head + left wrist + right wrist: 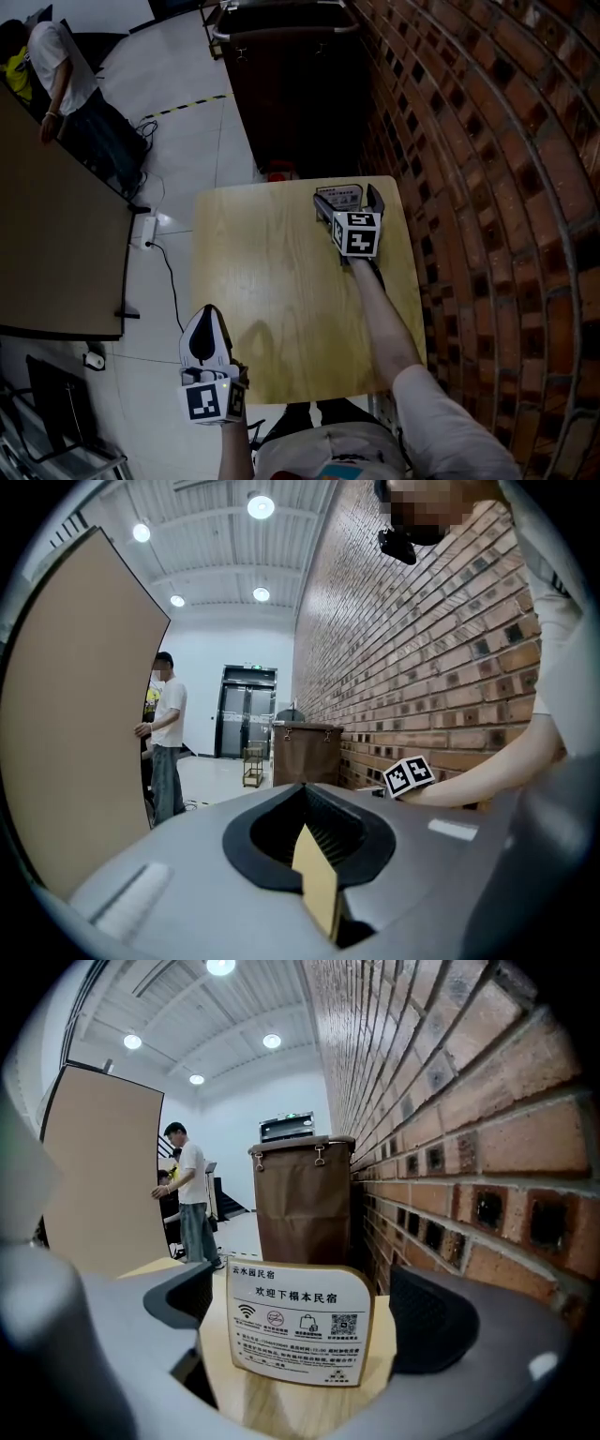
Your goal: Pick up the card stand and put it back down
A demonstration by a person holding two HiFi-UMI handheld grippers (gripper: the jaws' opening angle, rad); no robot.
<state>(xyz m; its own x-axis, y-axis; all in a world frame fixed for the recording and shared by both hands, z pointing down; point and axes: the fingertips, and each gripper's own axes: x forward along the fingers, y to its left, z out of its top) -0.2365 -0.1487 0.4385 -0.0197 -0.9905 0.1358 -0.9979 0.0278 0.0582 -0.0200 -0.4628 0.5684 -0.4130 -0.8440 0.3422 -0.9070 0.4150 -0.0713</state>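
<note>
Right tongs (305, 1309) stand open around the upright card stand (298, 1327).

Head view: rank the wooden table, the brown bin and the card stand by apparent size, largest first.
1. wooden table
2. brown bin, though it stands farther off
3. card stand, clearly smallest
</note>
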